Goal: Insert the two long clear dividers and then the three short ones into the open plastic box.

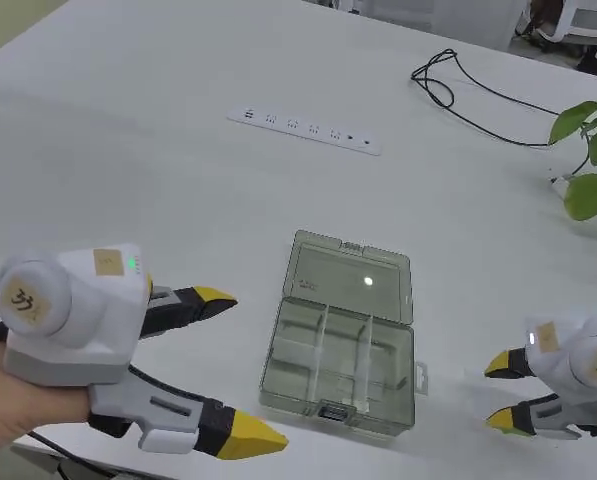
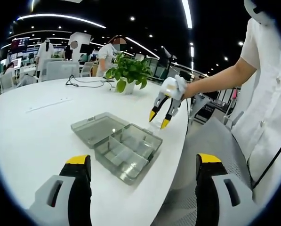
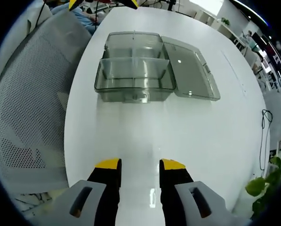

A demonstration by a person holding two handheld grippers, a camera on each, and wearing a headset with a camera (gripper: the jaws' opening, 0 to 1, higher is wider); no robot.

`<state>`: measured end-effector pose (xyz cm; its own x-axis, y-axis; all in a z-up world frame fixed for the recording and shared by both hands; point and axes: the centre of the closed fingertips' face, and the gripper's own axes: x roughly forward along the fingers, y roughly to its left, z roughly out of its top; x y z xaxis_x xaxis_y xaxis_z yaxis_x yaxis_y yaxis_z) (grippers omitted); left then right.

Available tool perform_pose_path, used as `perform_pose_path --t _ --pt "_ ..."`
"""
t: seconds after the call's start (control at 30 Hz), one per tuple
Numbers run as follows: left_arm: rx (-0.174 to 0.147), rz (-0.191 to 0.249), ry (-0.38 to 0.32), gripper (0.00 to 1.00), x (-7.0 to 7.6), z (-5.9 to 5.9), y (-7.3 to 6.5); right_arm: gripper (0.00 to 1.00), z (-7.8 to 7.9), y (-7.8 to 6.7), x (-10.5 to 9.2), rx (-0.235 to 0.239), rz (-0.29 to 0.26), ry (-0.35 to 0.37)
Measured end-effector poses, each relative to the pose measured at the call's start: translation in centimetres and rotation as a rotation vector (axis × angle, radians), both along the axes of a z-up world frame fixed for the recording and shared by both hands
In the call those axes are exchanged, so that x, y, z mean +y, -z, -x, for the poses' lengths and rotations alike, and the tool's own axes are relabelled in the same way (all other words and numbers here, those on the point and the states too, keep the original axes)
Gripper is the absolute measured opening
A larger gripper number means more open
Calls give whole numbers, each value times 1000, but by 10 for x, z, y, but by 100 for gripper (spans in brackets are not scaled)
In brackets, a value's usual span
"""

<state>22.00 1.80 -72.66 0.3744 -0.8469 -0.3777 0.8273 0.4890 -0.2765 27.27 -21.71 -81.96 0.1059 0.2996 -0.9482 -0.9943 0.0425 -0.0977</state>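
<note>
left tongs [image 1: 246,367] wide open, right tongs [image 1: 493,395] approx half open, both empty, prob. clear of box [image 1: 290,352]

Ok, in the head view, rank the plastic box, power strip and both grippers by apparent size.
1. left gripper, inflated by nearness to the camera.
2. plastic box.
3. right gripper, cut off at the frame edge.
4. power strip, long but thin.
</note>
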Motion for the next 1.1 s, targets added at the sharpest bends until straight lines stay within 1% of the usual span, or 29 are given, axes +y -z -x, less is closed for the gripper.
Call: perform_pose_path --t 0.1,0.2,0.27,0.33,0.4,0.43,0.47,0.53,0.57,0.63,0.7,0.73,0.77,0.8,0.83,0.93,0.97,1.0,1.03,1.1 --pt "9 2 -7 92 0 -2 0 33 1 -12 10 -23 -23 -2" --pt "15 16 -21 90 -1 -5 -3 33 2 -26 22 -54 -49 -10" --pt "15 24 -26 90 -2 -7 -5 33 3 -36 30 -67 -68 -9" --pt "27 31 -31 89 -5 -9 -7 33 5 -44 38 -82 -85 -13" --pt "25 38 -32 89 -7 -9 -10 33 5 -51 44 -98 -95 -20" --pt "33 42 -38 89 -9 -11 -12 33 5 -57 49 -111 -102 -24" --pt "53 43 -49 88 -9 -12 -11 33 6 -61 52 -115 -110 -22" --pt "52 69 -56 87 -14 -14 -17 33 7 -70 60 -130 -131 -25" --pt "59 75 -62 86 -15 -15 -18 33 7 -73 63 -134 -136 -26" --pt "97 107 -72 83 -21 -15 -22 33 9 -81 71 -148 -148 -31" --pt "133 120 -93 80 -24 -17 -22 33 11 -86 77 -159 -156 -36" --pt "156 141 -99 79 -26 -18 -24 33 12 -89 81 -165 -163 -39" --pt "187 161 -110 77 -29 -18 -25 33 13 -92 85 -168 -167 -42" --pt "197 167 -116 76 -29 -18 -25 33 15 -94 89 -174 -170 -50" --pt "212 185 -119 74 -32 -19 -27 33 16 -96 91 -178 -172 -54" --pt "228 214 -126 69 -36 -22 -31 33 19 -103 101 -189 -184 -64" --pt "241 226 -128 68 -39 -22 -33 33 19 -104 102 -190 -186 -64" --pt "252 230 -130 67 -40 -22 -33 33 20 -106 105 -194 -191 -66" --pt "256 232 -131 65 -42 -22 -34 33 21 -108 107 -196 -193 -67" --pt "274 255 -130 62 -47 -21 -38 33 23 -111 111 -202 -196 -72"
